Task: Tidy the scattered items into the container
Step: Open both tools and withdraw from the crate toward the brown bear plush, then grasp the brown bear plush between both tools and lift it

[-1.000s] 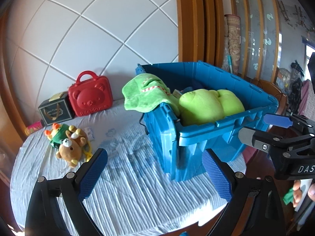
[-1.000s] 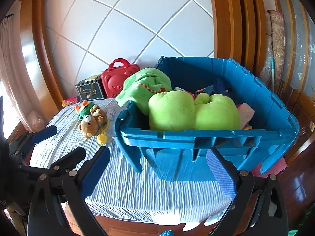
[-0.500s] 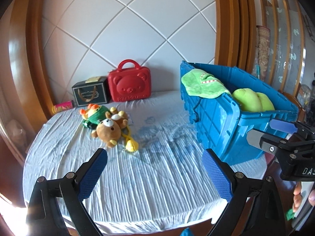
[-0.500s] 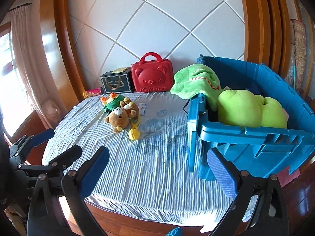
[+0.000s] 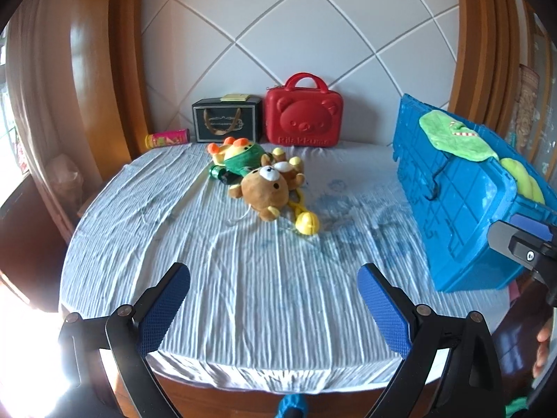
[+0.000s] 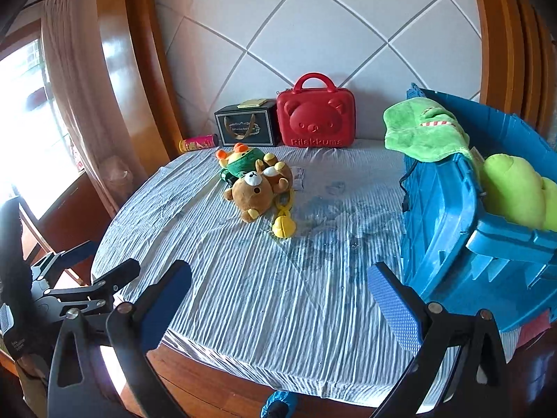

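A brown bear plush (image 5: 265,190) (image 6: 252,196) lies mid-table beside a green-and-orange plush (image 5: 240,155) (image 6: 242,160) and a yellow ball charm (image 5: 306,224) (image 6: 283,228). The blue container (image 5: 452,202) (image 6: 442,216) stands at the table's right, holding green plush toys (image 6: 515,188) with a green cloth toy (image 5: 452,134) (image 6: 423,130) draped over its rim. My left gripper (image 5: 273,299) is open and empty over the table's front edge. My right gripper (image 6: 278,301) is open and empty, just left of the container.
A red bear-faced case (image 5: 303,118) (image 6: 316,116), a black gift box (image 5: 226,122) (image 6: 245,125) and a pink-yellow tube (image 5: 167,137) (image 6: 198,142) stand along the back wall. The round table (image 5: 243,278) wears a striped cloth; curved wood panels flank it.
Both grippers have swung left, away from the blue container toward the table's middle. The plush toys now sit central in both views. Both grippers stayed open.
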Tool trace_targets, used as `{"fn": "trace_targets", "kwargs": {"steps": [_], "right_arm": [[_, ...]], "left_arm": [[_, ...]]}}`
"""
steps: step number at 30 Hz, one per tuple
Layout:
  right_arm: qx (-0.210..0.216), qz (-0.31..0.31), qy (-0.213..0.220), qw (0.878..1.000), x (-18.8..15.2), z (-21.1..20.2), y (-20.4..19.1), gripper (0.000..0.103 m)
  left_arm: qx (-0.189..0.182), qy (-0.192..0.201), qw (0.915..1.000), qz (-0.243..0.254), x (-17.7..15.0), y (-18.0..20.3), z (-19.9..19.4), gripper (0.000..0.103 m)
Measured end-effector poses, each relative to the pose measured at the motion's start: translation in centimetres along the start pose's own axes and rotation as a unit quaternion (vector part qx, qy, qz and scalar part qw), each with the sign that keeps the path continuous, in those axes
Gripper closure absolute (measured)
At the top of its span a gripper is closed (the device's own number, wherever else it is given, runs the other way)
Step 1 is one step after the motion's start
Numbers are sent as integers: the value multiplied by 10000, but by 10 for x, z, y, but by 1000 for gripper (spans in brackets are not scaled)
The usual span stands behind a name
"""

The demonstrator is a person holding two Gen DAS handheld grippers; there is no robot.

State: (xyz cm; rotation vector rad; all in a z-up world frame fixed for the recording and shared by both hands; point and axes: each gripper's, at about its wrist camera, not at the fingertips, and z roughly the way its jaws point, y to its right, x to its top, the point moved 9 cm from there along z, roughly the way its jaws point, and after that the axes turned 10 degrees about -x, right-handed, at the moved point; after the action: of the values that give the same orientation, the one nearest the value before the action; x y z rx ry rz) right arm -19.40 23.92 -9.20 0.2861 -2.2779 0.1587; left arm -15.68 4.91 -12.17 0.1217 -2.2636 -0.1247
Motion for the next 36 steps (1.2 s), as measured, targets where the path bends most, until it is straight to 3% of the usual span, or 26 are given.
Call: {"fn": "trace_targets", "kwargs": {"steps": [10, 18, 24, 28, 36], "right_arm": [[167, -16, -927, 9956, -17, 134, -29, 0], [191, 224, -1315, 9909, 5, 234, -29, 0], [128, 255, -1368, 9902, 32, 276, -26, 0], [21, 270, -1376, 9901, 45, 295, -20, 0], [-128, 719, -1600, 9844, 48, 328, 2, 0]], "left_arm": [[441, -753, 9956, -338, -21, -74, 94, 5], [545, -1262, 9892, -509, 1, -101, 193, 5], [438, -1357, 9881, -585, 29, -101, 248, 5], [109, -1452, 9870, -673, 39, -87, 287, 5], [-93, -1801, 9827, -409, 41, -58, 373, 5]]}}
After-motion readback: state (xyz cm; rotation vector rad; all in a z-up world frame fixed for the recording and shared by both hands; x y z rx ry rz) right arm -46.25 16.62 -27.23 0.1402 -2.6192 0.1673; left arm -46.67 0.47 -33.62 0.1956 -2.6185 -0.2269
